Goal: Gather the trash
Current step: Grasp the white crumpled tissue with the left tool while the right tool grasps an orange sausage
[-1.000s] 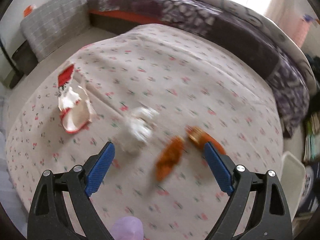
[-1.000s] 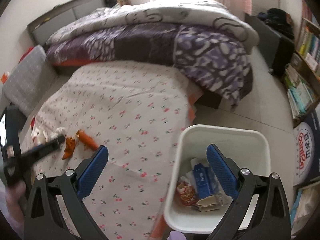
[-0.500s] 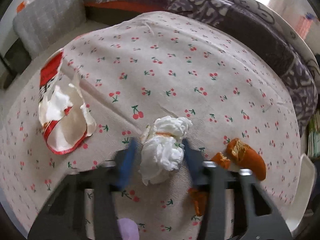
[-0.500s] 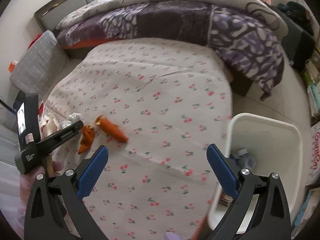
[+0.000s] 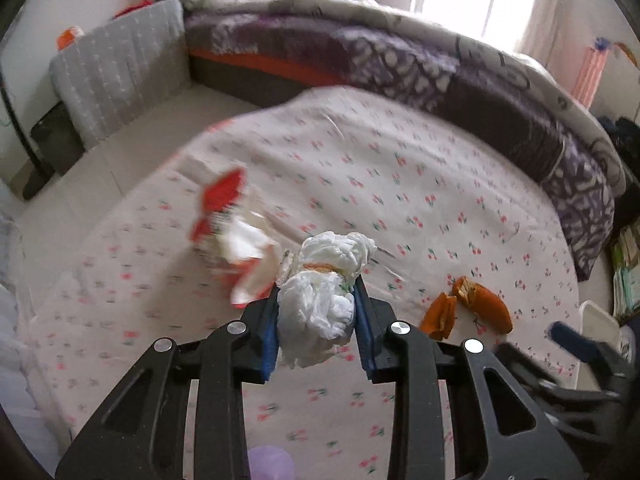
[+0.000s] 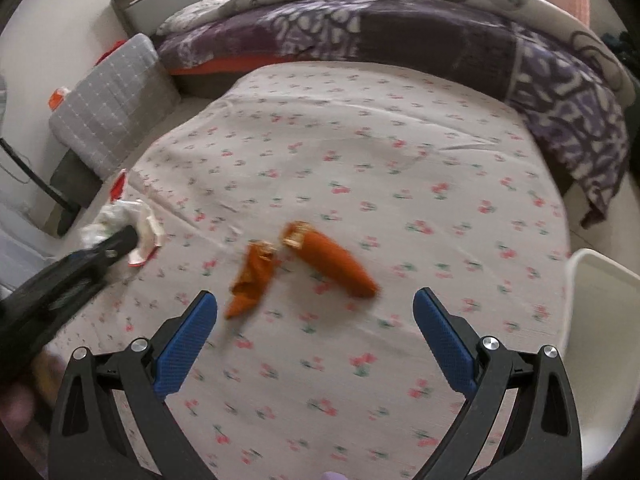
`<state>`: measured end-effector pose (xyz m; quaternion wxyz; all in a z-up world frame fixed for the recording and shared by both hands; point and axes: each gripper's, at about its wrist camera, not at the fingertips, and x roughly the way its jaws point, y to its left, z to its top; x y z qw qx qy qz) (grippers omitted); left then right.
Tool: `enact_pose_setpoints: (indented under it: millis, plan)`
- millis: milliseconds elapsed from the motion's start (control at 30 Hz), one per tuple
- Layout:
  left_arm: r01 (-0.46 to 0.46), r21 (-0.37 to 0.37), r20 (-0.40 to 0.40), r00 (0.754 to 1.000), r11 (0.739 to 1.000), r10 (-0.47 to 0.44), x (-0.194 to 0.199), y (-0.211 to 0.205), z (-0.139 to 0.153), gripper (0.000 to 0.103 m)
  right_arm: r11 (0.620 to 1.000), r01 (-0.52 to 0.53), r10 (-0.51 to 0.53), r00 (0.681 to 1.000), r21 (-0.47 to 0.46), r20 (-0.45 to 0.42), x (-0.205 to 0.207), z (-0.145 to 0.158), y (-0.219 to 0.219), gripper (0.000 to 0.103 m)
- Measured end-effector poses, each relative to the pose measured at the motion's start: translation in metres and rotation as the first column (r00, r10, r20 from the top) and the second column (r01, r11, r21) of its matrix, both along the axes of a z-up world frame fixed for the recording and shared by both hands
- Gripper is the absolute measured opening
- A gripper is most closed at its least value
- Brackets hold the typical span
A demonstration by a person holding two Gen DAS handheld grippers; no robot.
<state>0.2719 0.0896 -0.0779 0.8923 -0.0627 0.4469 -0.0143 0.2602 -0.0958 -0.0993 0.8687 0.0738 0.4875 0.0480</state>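
Note:
My left gripper (image 5: 316, 320) is shut on a crumpled white tissue wad (image 5: 324, 292), lifted slightly off the cherry-print sheet (image 5: 360, 168). Behind it to the left lies a torn red-and-white wrapper (image 5: 232, 232), blurred. Two orange wrapper pieces (image 5: 468, 308) lie to the right on the sheet. In the right wrist view my right gripper (image 6: 316, 328) stands open just in front of those orange pieces (image 6: 320, 264), with nothing between its fingers. The left gripper (image 6: 120, 240) shows at the left there, with the tissue wad (image 6: 100, 226) in its jaws, beside the red-and-white wrapper (image 6: 140, 236).
A white bin (image 6: 600, 344) stands at the bed's right edge. A purple patterned duvet (image 6: 400, 32) is heaped across the far side. A grey cushion (image 6: 108, 100) leans at the left beside the bed. A bookshelf (image 5: 626, 264) stands at the far right.
The left gripper closed on the tissue wad and lifted it. The right gripper swung left from over the bin and came down toward the orange wrapper pieces.

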Motion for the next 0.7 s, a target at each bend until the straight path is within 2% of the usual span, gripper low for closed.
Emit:
enact_pose_setpoints:
  millis: [133,267,400,500,567,633,667,700]
  plan:
    - [-0.053,-0.021,0.022,0.998,0.998,0.053,-0.016,0.033,0.016,0.03,0.999,-0.035,0.035,0.999,-0.028,0.007,0.011,-0.013,0.027,0.095]
    - [-0.091,-0.009,0.017,0.996,0.996,0.091,-0.033,0.057,0.018,0.03,0.996,-0.063,0.064,0.998,-0.071,0.006,0.02,-0.029,0.052,0.094]
    - [-0.112,-0.002,0.014,0.994,0.994,0.112,-0.042,0.075,0.019,0.03,0.99,-0.072,0.071,0.997,-0.123,-0.008,0.026,-0.042,0.064,0.088]
    - [-0.124,-0.004,0.018,0.992,0.992,0.124,-0.047,0.083,0.02,0.03,0.98,-0.078,0.08,0.997,-0.183,-0.001,0.029,-0.049,0.07,0.076]
    - [-0.129,-0.003,0.019,0.991,0.992,0.129,-0.05,0.087,0.019,0.03,0.969,-0.095,0.102,0.995,-0.226,0.021,0.029,-0.05,0.076,0.059]
    - [-0.135,0.0,0.017,0.991,0.991,0.135,-0.051,0.09,0.018,0.03,0.965,-0.116,0.128,0.991,-0.236,0.035,0.028,-0.048,0.082,0.029]
    - [-0.138,0.001,0.014,0.99,0.99,0.138,-0.051,0.092,0.016,0.03,0.964,-0.126,0.139,0.99,-0.236,0.037,0.028,-0.048,0.084,0.023]
    - [-0.142,0.001,0.012,0.99,0.99,0.142,-0.051,0.094,0.016,0.03,0.961,-0.134,0.148,0.988,-0.241,0.04,0.027,-0.048,0.086,0.022]
